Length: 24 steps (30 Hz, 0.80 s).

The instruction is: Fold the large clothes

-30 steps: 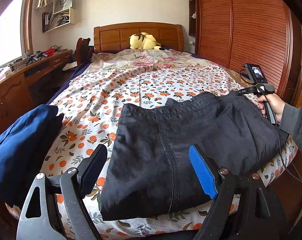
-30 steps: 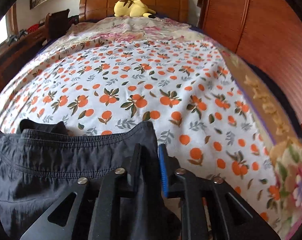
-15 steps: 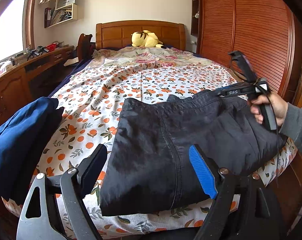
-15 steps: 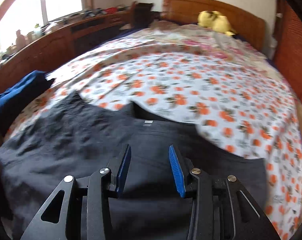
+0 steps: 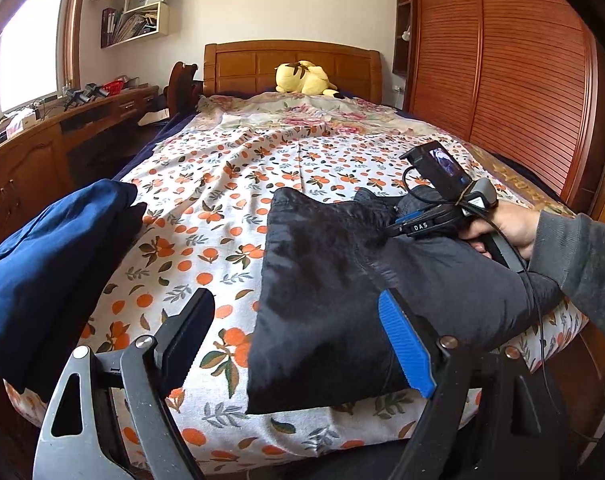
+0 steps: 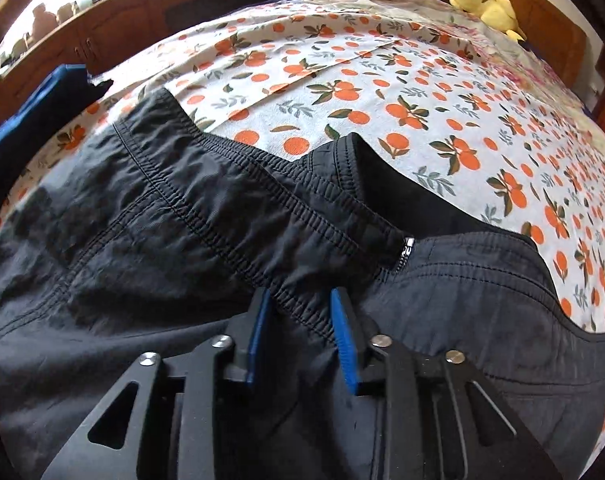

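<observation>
A dark grey jacket (image 5: 322, 280) with an elastic hem and a zipper (image 6: 407, 249) lies across the near end of the bed. A hand in a grey sleeve holds my right gripper (image 5: 398, 226) over the jacket's far right part. Its jaws are closing, and in the right wrist view the gripper (image 6: 298, 296) has the gathered hem (image 6: 222, 184) pinched between its blue pads. My left gripper (image 5: 295, 296) hovers wide open above the jacket's near left corner with nothing between its fingers.
A pile of blue clothes (image 5: 42, 260) sits at the bed's left edge. The orange-print sheet (image 5: 206, 200) is bare beyond the jacket up to a yellow plush toy (image 5: 302, 78) by the headboard. A wooden desk (image 5: 42, 148) runs along the left, a slatted wardrobe (image 5: 522, 80) along the right.
The right gripper left the jacket's far right corner, opened, swung left and tipped down onto the hem, then narrowed on it. The jacket's right side is now bunched up. The left gripper shifted slightly.
</observation>
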Each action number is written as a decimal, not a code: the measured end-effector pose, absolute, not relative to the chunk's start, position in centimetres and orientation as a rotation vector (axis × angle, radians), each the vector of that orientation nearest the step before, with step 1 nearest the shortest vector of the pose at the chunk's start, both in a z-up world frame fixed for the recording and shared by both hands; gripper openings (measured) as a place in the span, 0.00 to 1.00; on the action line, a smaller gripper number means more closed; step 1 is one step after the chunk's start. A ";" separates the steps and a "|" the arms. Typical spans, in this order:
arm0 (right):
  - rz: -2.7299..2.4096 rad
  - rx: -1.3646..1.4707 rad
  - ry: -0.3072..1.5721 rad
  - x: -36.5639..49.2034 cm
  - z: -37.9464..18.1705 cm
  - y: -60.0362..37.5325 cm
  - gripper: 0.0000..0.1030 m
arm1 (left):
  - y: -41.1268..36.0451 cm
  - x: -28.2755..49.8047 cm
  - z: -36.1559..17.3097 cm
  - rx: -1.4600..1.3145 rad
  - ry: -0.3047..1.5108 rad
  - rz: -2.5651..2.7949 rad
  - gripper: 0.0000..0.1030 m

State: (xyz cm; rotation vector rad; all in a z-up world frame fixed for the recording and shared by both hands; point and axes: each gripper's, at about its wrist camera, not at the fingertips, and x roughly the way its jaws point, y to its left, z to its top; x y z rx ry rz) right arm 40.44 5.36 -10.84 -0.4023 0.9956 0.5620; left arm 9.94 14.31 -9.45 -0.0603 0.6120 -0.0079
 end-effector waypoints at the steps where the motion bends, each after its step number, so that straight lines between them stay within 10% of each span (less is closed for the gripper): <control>1: 0.566 -0.412 0.995 40.7 -11.0 5.6 0.20 | 14.5 9.9 -9.5 -0.064 0.612 -0.007 0.82; 13: 0.527 -0.407 0.844 39.6 -7.6 7.4 0.09 | 13.6 9.8 -9.4 -0.058 0.628 -0.017 0.82; 19: 0.550 -0.319 0.846 37.6 -5.0 2.9 0.47 | 12.1 9.9 -9.2 -0.049 0.622 -0.047 0.82; 24: 0.487 -0.316 0.832 31.5 -3.8 -5.5 0.50 | 10.2 10.5 -9.6 -0.046 0.633 -0.092 0.82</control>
